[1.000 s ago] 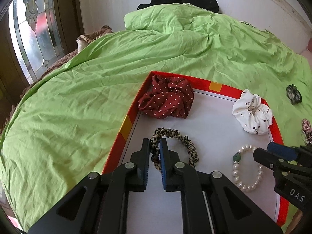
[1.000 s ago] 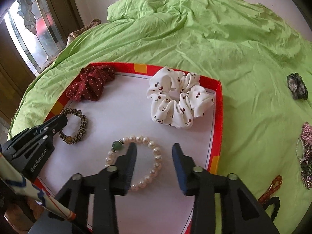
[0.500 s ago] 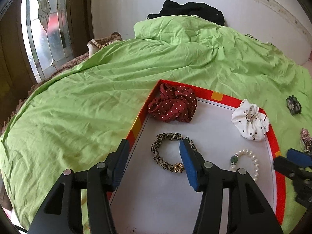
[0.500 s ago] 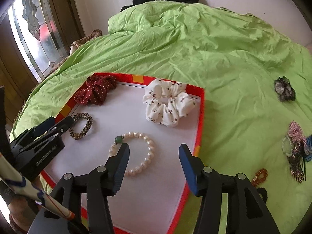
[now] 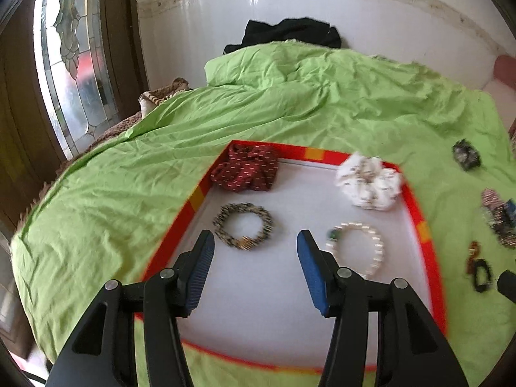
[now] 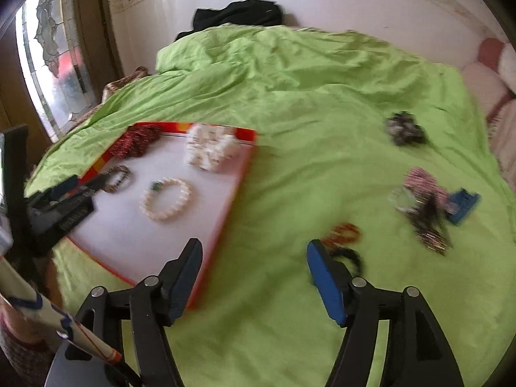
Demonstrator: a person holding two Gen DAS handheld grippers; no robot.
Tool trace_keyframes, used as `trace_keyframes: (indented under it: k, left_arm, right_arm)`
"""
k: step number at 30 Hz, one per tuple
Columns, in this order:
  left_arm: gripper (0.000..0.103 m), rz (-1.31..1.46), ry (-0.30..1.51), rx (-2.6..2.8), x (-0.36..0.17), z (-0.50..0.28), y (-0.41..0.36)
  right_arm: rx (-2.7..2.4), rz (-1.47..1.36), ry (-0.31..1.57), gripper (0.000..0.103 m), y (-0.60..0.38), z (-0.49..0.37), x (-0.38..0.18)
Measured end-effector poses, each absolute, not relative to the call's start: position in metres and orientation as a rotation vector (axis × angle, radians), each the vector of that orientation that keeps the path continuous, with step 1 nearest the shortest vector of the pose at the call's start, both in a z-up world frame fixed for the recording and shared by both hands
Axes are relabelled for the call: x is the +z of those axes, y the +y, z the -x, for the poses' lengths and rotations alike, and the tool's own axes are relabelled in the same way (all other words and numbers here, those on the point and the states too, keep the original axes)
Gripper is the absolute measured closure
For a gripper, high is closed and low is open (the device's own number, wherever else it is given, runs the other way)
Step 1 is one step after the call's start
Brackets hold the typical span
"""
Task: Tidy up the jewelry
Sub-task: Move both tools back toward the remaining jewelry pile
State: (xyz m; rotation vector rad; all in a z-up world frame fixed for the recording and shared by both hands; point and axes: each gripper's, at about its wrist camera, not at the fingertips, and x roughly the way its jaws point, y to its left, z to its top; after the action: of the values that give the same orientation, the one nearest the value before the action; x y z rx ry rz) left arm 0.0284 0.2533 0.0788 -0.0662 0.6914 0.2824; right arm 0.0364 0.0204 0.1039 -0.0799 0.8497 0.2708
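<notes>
A red-rimmed white tray [image 5: 180, 225] [image 6: 238, 177] lies on the green bedspread. In it are a leopard-print bracelet [image 5: 243, 225] [image 6: 117, 177], a pearl bracelet [image 5: 358, 246] [image 6: 167, 200], a dark red dotted scrunchie [image 5: 246, 171] [image 6: 135, 142] and a white scrunchie [image 5: 371, 182] [image 6: 211, 148]. My left gripper [image 5: 254, 258] is open and empty above the tray, just behind the leopard bracelet. My right gripper [image 6: 253, 267] is open and empty over the bedspread right of the tray, near an orange bead bracelet [image 6: 343, 233] and a black hair tie [image 6: 350, 256].
Loose pieces lie on the bedspread at the right: a dark scrunchie [image 6: 404, 129] [image 5: 466, 156], a pile of pink and dark beads [image 6: 425, 200] [image 5: 498, 216] and a blue clip [image 6: 462, 204]. A black garment [image 5: 287, 34] lies by the white wall. A stained-glass door [image 5: 69, 64] stands at the left.
My left gripper opened, let go of the leopard bracelet in the tray and drew back. My right gripper pulled away from the pearl bracelet and swung right, out over the bedspread.
</notes>
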Motion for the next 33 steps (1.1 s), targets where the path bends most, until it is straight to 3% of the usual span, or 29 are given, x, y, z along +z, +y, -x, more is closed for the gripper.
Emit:
trace_keyframes:
  k: [12,25,33]
  left_arm:
    - [0.051,0.089,0.746,0.117,0.086,0.02,0.172]
    - [0.051,-0.01,0.877,-0.149,0.071,-0.017,0.054]
    - [0.051,0.105,0.989,-0.214,0.042,-0.051,0.038]
  right_arm:
    - [0.062,-0.021,0.863,0.029,-0.12,0.0,0.087]
    - [0.011,-0.194,0.885,0.029,-0.209,0.0,0.065]
    - [0.04,-0.255,0.893,0.029,-0.231,-0.019,0.059]
